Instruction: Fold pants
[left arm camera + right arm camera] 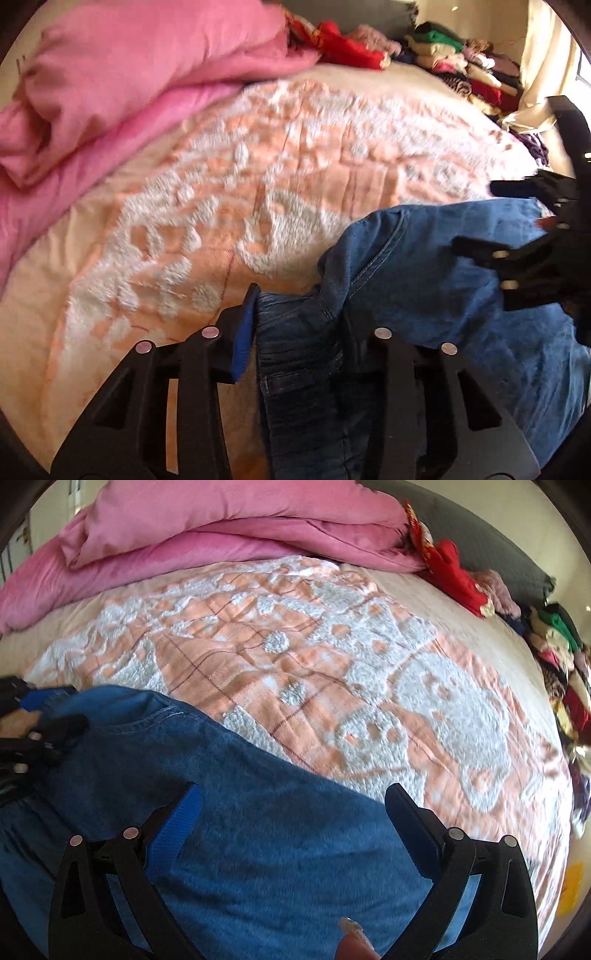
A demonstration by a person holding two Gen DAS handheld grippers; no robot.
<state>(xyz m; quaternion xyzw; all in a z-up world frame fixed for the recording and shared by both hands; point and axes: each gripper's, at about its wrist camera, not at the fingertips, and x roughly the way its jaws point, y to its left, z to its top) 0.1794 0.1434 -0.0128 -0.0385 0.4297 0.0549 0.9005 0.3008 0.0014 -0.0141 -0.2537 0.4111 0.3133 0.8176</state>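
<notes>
Blue denim pants lie bunched on the bed; they fill the lower part of the right wrist view. My left gripper has a gathered, darker part of the pants between its fingers; the left pad shows blue, the right finger is partly covered by cloth. My right gripper is open wide just above the denim, holding nothing. The right gripper also shows at the right edge of the left wrist view, over the pants. The left gripper shows at the left edge of the right wrist view.
The bed has a peach and white tufted bedspread. A folded pink duvet lies at the far left. Red cloth and stacked folded clothes sit along the far right side. A fingertip shows at the bottom.
</notes>
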